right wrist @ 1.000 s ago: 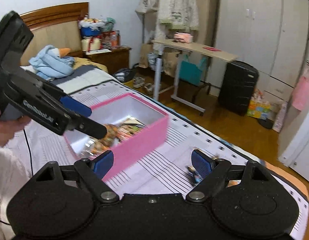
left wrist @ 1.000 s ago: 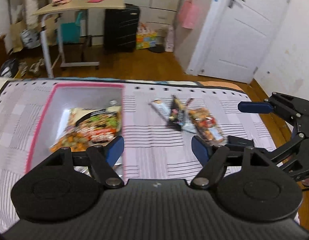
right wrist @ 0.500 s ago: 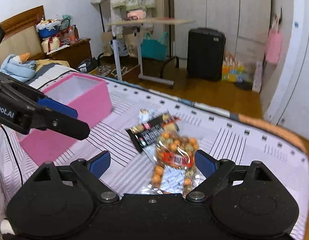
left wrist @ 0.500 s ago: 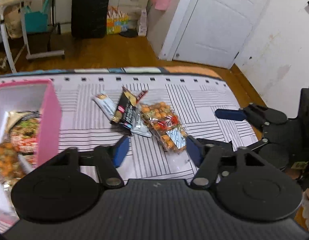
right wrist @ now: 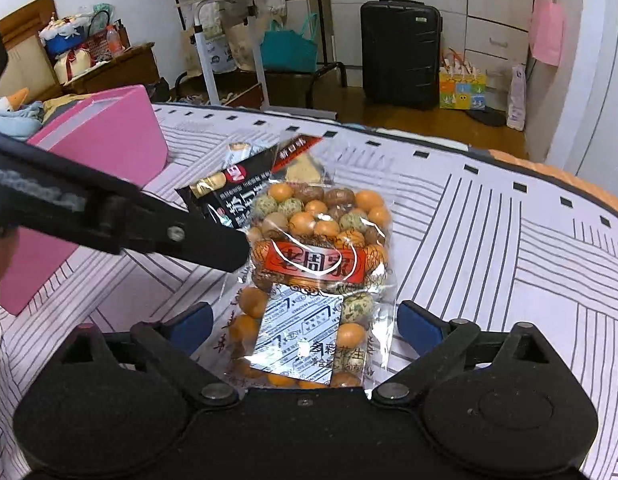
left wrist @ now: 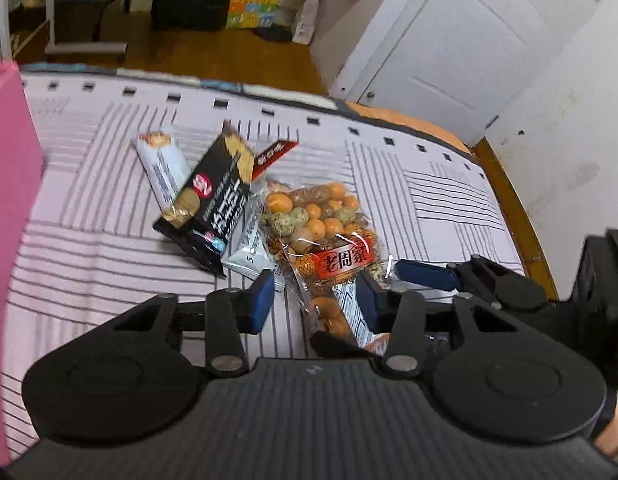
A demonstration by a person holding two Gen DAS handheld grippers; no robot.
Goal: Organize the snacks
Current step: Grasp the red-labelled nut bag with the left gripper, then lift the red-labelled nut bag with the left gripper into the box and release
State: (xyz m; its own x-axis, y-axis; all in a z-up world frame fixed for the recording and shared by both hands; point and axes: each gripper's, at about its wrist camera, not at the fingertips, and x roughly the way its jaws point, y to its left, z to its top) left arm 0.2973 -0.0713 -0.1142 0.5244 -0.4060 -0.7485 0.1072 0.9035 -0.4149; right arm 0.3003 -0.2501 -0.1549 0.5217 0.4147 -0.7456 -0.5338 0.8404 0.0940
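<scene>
A clear bag of coated peanuts [right wrist: 317, 276] with a red label lies on the striped bed cover, also in the left wrist view [left wrist: 325, 236]. Its near end lies between the spread fingers of my open right gripper [right wrist: 303, 326]. My open left gripper [left wrist: 315, 300] hovers at the bag's left side; its arm crosses the right wrist view [right wrist: 121, 216]. A black snack pack [left wrist: 213, 204] and a white wrapped bar [left wrist: 165, 168] lie just beyond the bag. The pink box [right wrist: 93, 168] stands to the left.
The bed's foot edge [left wrist: 505, 184] runs close on the right, with wooden floor beyond. A black suitcase [right wrist: 401, 52], a rolling side table [right wrist: 245, 12] and a white door [left wrist: 445, 44] stand past the bed.
Both grippers moved away from the pink box to the loose snacks. My right gripper has come down so the peanut bag now lies between its fingers.
</scene>
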